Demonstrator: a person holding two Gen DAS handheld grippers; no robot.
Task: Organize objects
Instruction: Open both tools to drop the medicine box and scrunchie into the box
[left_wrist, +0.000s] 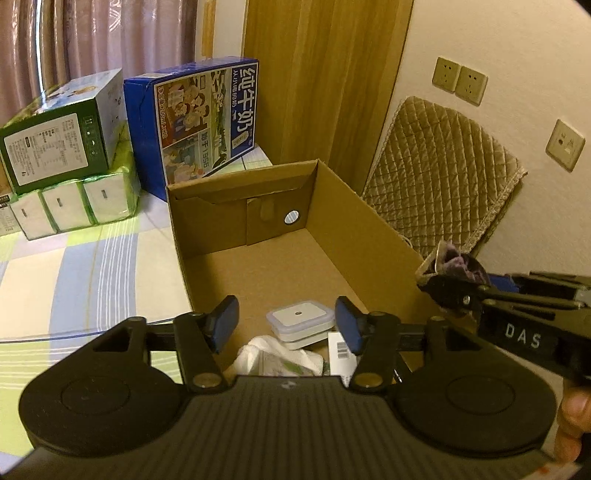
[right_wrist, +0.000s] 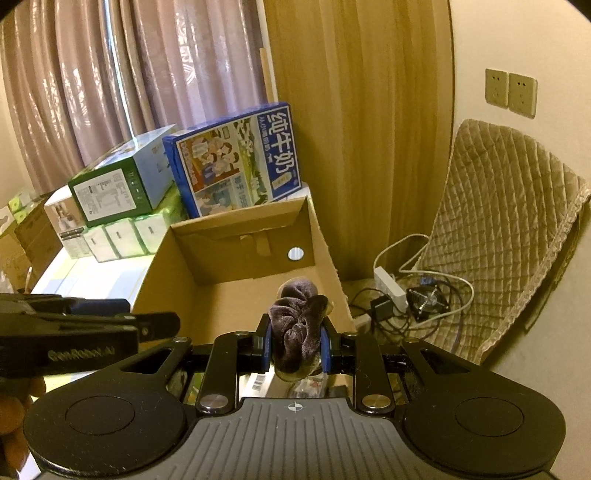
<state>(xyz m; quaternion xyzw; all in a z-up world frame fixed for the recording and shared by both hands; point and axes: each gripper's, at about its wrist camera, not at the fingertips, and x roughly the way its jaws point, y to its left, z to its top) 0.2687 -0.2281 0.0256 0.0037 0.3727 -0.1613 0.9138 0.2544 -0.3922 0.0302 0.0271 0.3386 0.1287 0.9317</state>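
One big cardboard box (right_wrist: 236, 280) sits open ahead of you, with a lidded plastic container (left_wrist: 300, 320) and paper packets at its near end. Your right gripper (right_wrist: 295, 345) is clamped on a soft purple cloth (right_wrist: 297, 325) above the box's right wall; it looks light and limp, so grip the bunched middle. Your left gripper (left_wrist: 286, 325) hangs with its jaws wide apart, empty, over the container.

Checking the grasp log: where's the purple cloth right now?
The purple cloth is clamped in the right gripper, held above the cardboard box near its right wall; the left wrist view shows it at far right.
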